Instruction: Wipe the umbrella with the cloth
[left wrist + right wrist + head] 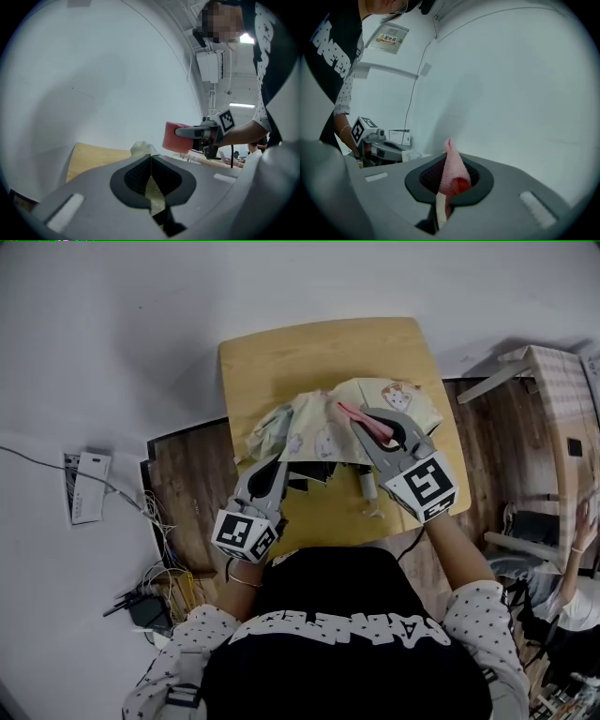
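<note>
The left claw [273, 444] is closed on a fold of the umbrella [323, 435]. In the left gripper view a strip of the pale canopy runs up between its jaws and pokes out past the tips. The right claw [367, 418] is closed on the pink cloth [359, 416], which stands up in a bunched peak between its jaws in the right gripper view.

The umbrella lies crumpled on the wooden counter [281, 352], and its patterned canopy spreads from the left claw's tips across to beneath the right claw. The right claw hangs over the canopy's right part with the cloth at its tip. From the left gripper view it looks raised clear of the fabric, though I cannot tell for sure.

The wiping surface therefore lies below the right claw and to its left, towards the left claw. The canopy's long spread runs from one claw to the other. The right claw is the one placed to wipe, probably by lowering and sweeping leftwards, while the left pins the fabric so it does not drag along.
</note>
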Tool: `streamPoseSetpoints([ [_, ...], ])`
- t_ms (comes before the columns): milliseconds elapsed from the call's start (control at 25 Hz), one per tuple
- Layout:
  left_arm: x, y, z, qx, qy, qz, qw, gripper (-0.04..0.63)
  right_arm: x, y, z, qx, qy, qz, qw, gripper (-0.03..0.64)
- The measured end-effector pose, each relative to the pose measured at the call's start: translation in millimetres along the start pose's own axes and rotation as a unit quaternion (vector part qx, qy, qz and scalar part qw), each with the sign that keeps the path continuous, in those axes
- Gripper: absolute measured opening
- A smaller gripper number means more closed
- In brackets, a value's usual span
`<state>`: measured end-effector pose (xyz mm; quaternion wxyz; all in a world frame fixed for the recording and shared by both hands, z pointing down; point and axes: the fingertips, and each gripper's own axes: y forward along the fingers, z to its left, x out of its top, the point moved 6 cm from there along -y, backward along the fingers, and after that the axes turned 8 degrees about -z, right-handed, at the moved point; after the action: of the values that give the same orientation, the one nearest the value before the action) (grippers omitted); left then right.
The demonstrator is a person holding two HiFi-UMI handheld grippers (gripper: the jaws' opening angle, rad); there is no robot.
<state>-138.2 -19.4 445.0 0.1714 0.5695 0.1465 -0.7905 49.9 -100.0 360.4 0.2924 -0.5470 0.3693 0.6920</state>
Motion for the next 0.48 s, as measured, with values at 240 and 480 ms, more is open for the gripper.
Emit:
streamPoseSetpoints([
  [240,-1,-1,-2,0.027,0.008,0.004,0.9996,0.002,-11,15,-40,-0.011,-0.038,0.017,0.999,0.034],
  [480,1,-1,-8,0.059,0.014,0.002,0.9981,0.003,-33,36,-54,0.021,-0.053,0.044,0.997,0.034],
])
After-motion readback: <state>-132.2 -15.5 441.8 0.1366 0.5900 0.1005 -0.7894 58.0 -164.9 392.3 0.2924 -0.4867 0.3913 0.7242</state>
